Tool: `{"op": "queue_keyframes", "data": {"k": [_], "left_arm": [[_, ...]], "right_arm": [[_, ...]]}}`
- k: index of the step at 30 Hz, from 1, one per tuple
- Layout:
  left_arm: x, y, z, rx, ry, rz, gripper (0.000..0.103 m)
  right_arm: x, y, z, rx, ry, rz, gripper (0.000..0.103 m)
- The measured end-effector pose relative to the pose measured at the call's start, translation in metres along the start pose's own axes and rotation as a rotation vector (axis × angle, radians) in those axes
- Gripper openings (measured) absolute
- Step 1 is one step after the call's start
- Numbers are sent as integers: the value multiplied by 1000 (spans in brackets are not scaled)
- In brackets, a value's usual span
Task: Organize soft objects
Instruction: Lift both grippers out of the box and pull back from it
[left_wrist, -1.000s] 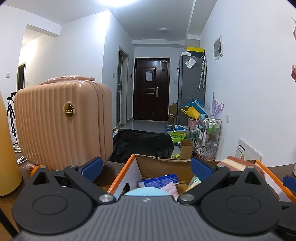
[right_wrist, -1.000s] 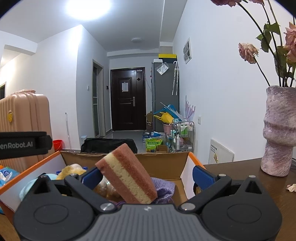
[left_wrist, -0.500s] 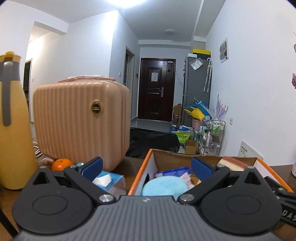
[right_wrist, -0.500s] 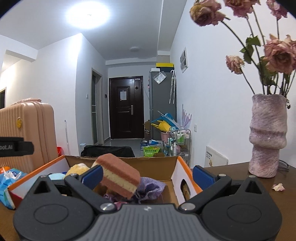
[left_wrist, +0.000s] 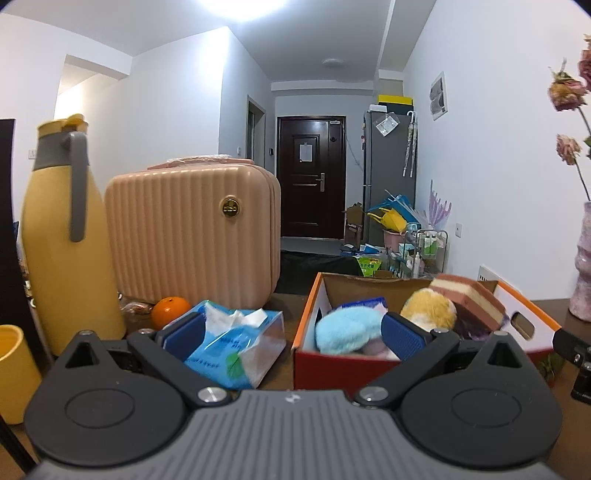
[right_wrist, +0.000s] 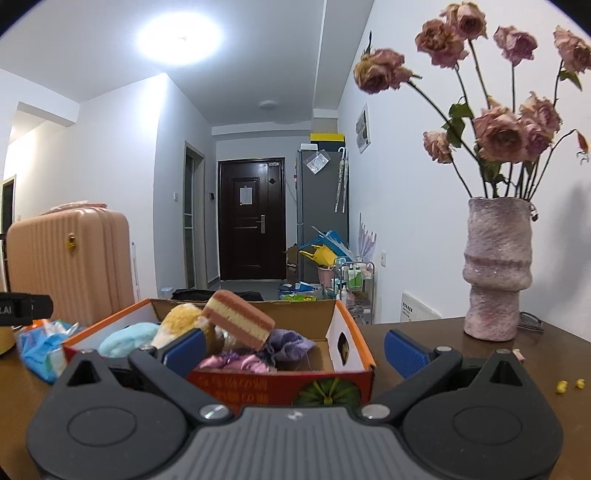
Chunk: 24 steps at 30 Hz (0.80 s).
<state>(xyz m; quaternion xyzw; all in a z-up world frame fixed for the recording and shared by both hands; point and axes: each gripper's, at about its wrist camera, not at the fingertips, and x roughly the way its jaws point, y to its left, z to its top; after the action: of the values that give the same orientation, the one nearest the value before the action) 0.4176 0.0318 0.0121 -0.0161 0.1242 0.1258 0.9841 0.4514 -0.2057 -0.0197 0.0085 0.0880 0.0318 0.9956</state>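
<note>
An orange-rimmed cardboard box (left_wrist: 308, 314) (right_wrist: 351, 332) on the brown table holds soft things: a light-blue puff (left_wrist: 345, 328) (right_wrist: 127, 338), a yellow plush (left_wrist: 428, 308) (right_wrist: 179, 319), a pink-and-cream layered sponge (left_wrist: 467, 297) (right_wrist: 238, 317) leaning on top, and purple cloth (right_wrist: 284, 341). My left gripper (left_wrist: 291, 334) is open and empty, in front of the box and a blue tissue pack (left_wrist: 232, 347). My right gripper (right_wrist: 293, 349) is open and empty, just in front of the box.
A yellow flask (left_wrist: 64, 236), a pink ribbed case (left_wrist: 192, 232) and an orange (left_wrist: 170, 306) stand at the left. A yellow cup (left_wrist: 14, 373) sits at the near left. A pink vase of dried roses (right_wrist: 496, 269) stands at the right, crumbs (right_wrist: 569, 386) near it.
Both grippers have drawn back from the box, which now shows whole. The sponge has been let go by the right gripper and rests in the box. The tissue pack and flask came into view.
</note>
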Motion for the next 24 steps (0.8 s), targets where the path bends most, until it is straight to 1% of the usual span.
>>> {"op": "queue_keyframes", "data": {"k": [6,10,17,24], "left_arm": [[-37,6,-9,19,-4,-13,103],[-66,10,-17,34,-22,-23,103],[-116,16,-26,37,-41,-80,103],[-178,23,-37,26,-86,-164,103]], "right_arm": [[-42,-1,-5,-8,-1,10,103],[-70,-1,-9,-16,-6,9,103],[-121,-3,-14,-33,-9,24,103],[-180,-5,-18,-39,-7,52,103]]}}
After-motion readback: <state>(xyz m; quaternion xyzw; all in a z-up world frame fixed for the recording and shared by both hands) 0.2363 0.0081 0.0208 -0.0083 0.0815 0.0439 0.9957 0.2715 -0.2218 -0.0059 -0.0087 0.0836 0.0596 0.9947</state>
